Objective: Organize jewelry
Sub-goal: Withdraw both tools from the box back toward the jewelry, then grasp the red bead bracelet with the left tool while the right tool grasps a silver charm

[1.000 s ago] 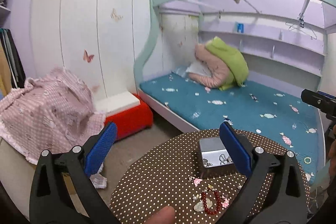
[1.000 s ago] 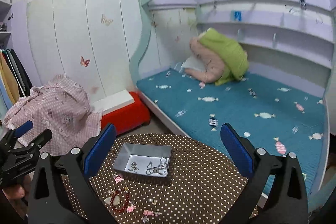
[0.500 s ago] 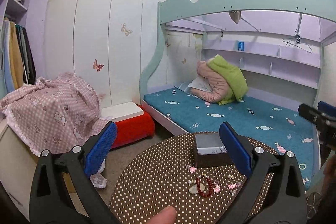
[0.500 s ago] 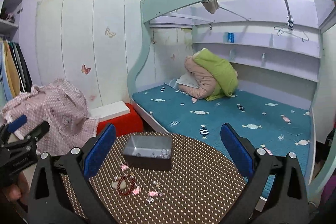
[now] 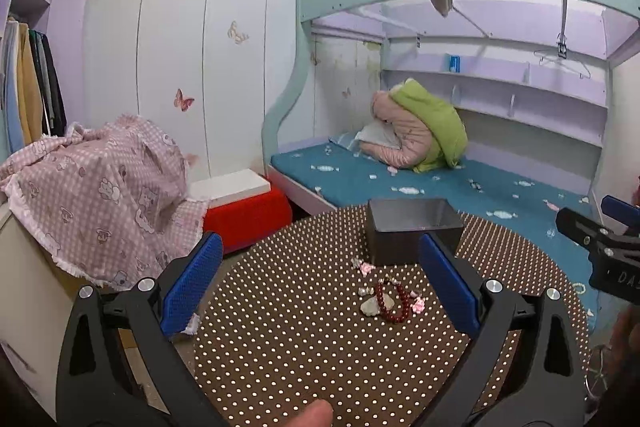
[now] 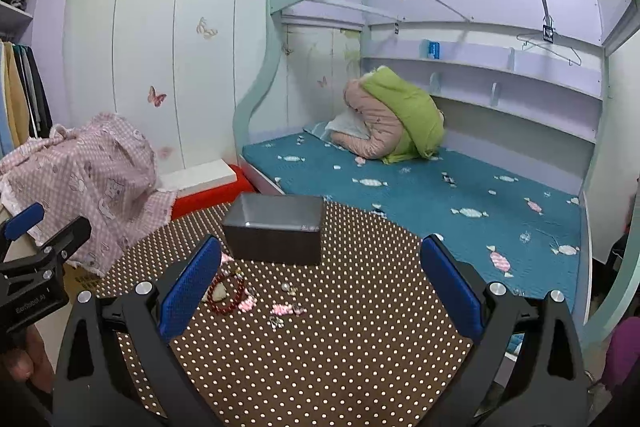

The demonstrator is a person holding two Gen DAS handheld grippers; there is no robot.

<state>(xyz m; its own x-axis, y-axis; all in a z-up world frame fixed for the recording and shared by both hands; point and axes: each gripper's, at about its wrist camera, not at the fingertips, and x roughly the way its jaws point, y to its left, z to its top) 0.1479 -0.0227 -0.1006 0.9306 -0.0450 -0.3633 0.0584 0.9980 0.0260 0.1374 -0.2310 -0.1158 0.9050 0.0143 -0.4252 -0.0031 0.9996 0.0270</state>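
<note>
A grey metal box (image 5: 414, 233) (image 6: 276, 233) stands on a round table with a brown polka-dot cloth (image 5: 304, 327) (image 6: 360, 347). In front of it lie a red bead bracelet (image 5: 394, 301) (image 6: 226, 293), a pale stone (image 5: 370, 306) and small pink and pearl pieces (image 6: 286, 309). My left gripper (image 5: 320, 279) is open and empty above the near table, the jewelry between its fingers. My right gripper (image 6: 320, 279) is open and empty, right of the bracelet. Each gripper also shows at the edge of the other's view. The box's inside is hidden.
A bunk bed with a teal mattress (image 5: 460, 187) and bundled bedding (image 6: 392, 123) stands behind the table. A red and white stool (image 5: 240, 203) and a pink checked cloth over furniture (image 5: 92, 187) are at the left. Clothes hang at the far left.
Both grippers have lowered and tilted up, so the box's inside is no longer seen. The jewelry lies where it was. Both stay open.
</note>
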